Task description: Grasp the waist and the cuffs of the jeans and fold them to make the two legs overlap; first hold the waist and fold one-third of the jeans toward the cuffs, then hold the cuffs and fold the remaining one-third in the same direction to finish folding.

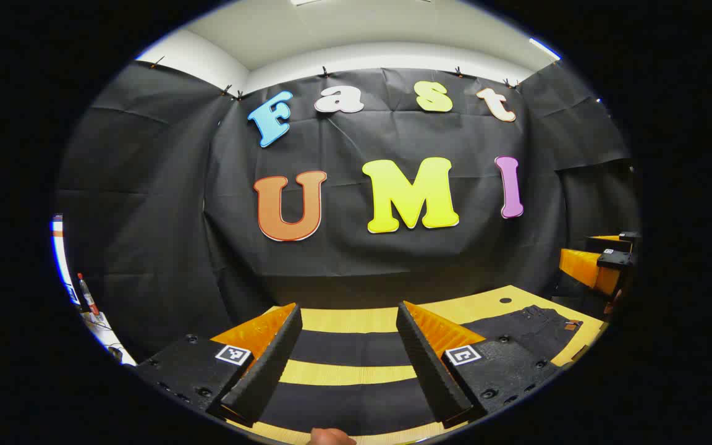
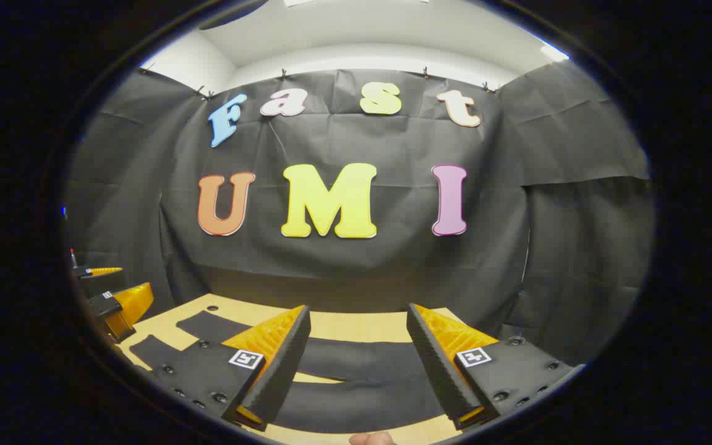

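Left gripper (image 1: 348,364): jaws standing spread wide, pinching nothing, hovering over the two legs of the dark jeans (image 1: 350,349), which are lying flat across the yellow table (image 1: 347,319) as separate bands. The waist end is lying to the right, near the table edge. The right gripper (image 1: 603,262) is showing farther off at right.

Right gripper (image 2: 356,364): jaws also spread, gripping nothing, hanging above the jeans (image 2: 362,361) on the table (image 2: 356,326). The cuff ends are lying at left, with the left gripper (image 2: 112,296) hovering near them.
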Action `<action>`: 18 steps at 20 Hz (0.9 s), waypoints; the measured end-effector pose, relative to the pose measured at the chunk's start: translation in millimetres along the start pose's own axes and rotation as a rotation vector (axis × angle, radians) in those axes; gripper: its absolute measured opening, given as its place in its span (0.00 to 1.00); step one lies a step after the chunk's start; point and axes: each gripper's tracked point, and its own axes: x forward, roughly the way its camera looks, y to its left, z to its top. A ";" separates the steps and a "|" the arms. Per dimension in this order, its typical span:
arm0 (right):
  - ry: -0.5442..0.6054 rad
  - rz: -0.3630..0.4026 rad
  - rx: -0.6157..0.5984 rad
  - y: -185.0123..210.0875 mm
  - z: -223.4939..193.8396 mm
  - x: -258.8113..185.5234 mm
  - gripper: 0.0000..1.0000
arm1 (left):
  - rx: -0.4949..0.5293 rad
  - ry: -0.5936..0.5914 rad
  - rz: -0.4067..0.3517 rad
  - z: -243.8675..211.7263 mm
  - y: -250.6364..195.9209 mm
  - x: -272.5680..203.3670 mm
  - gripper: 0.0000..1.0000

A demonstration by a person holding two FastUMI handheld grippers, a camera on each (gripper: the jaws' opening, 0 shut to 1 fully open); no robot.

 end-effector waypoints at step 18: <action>0.003 0.010 -0.021 1.7 -4.4 0.1 0.93 | 0.024 0.001 0.004 2.2 1.6 -0.7 0.98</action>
